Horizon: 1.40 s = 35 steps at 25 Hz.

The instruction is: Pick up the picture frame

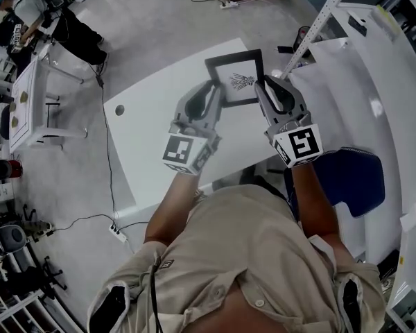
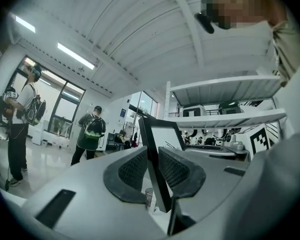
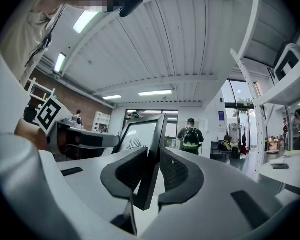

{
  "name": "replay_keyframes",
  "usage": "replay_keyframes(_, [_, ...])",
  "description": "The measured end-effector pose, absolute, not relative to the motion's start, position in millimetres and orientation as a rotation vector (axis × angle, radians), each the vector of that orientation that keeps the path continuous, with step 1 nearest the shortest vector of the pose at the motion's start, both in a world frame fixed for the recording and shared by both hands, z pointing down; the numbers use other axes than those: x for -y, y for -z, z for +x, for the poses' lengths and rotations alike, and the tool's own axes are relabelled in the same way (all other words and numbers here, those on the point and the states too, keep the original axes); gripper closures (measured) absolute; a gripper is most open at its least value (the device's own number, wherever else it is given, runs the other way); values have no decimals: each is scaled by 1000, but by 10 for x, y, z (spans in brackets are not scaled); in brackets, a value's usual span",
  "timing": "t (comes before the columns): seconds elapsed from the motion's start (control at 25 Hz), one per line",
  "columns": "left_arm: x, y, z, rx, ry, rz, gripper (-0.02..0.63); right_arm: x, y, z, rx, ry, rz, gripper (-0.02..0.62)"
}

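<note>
The picture frame (image 1: pixel 236 77) is dark-edged, with a white sheet bearing a small plant drawing. It is held face-up over the white table (image 1: pixel 152 116). My left gripper (image 1: pixel 217 94) is shut on its near-left edge, and my right gripper (image 1: pixel 262 89) is shut on its near-right edge. In the left gripper view the picture frame (image 2: pixel 158 144) stands edge-on, pinched between the ribbed pads (image 2: pixel 135 170) of my left gripper (image 2: pixel 153 170). In the right gripper view the picture frame (image 3: pixel 154 149) is clamped the same way by my right gripper (image 3: pixel 153 171).
A blue chair (image 1: pixel 353 179) sits at the right by a white bench and a metal rack (image 1: pixel 319 26). A person works at a small white table (image 1: pixel 28 106) on the far left. A power strip (image 1: pixel 118 233) and cables lie on the floor. People (image 2: pixel 90 134) stand beyond.
</note>
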State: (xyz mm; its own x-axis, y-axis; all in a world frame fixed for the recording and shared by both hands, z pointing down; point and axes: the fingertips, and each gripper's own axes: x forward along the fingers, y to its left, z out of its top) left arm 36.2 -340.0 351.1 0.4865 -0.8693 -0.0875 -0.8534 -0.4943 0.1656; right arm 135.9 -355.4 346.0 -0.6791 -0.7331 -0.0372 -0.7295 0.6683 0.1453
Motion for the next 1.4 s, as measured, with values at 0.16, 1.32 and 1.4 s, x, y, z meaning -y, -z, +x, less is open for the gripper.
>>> replay_keyframes(0.16, [3264, -3378, 271, 1531, 254, 2648, 537, 3411, -3314, 1273, 2849, 267, 1257, 511])
replay_keyframes(1.32, [3048, -3117, 105, 1521, 307, 2714, 535, 3169, -3054, 1088, 2847, 363, 1271, 512])
replay_keyframes(1.4, [3060, -3134, 103, 1520, 308, 2714, 535, 3180, -3065, 1084, 2846, 367, 1269, 511])
